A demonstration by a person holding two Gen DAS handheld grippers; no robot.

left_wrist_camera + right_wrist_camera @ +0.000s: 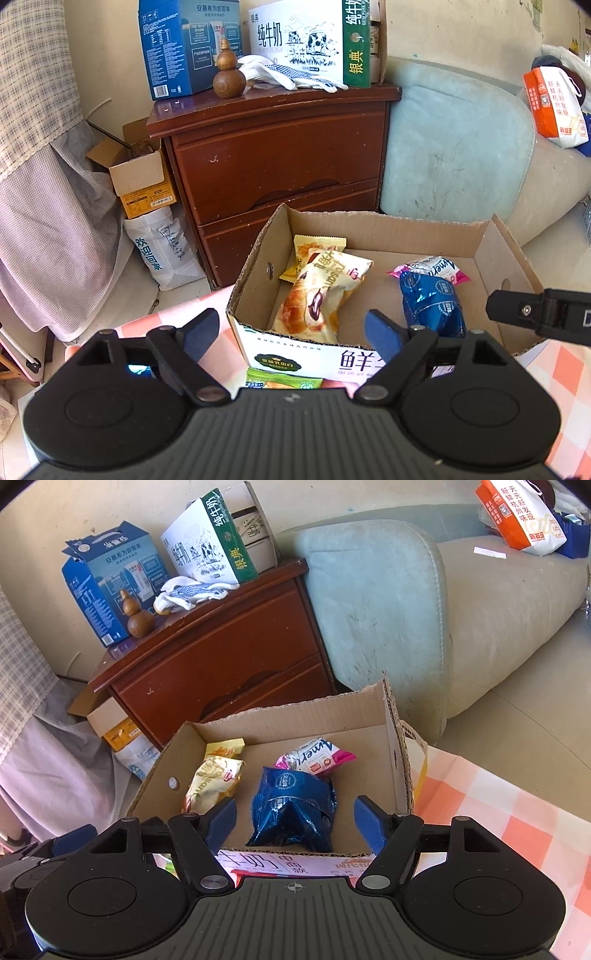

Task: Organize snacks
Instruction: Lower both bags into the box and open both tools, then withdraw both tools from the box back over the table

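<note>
An open cardboard box (373,230) (397,760) stands on a checked tablecloth. Inside lie a cream bread packet (317,295) (212,781), a yellow packet (317,245) (225,747) behind it, a shiny blue packet (432,302) (291,808) and a pink-and-white packet (432,267) (317,758). My left gripper (291,332) hangs open over the box's near left corner, with the bread packet lying free beyond its fingers. My right gripper (293,821) is open over the near wall, the blue packet lying loose between its pads. A green packet (284,380) lies outside, in front of the box.
A brown wooden nightstand (273,155) stands behind the box, bearing a blue carton (181,44), a milk carton (310,37), a wooden gourd (227,74) and white gloves (291,75). A pale sofa (454,147) lies at the right. Boxes and bags sit on the floor at left.
</note>
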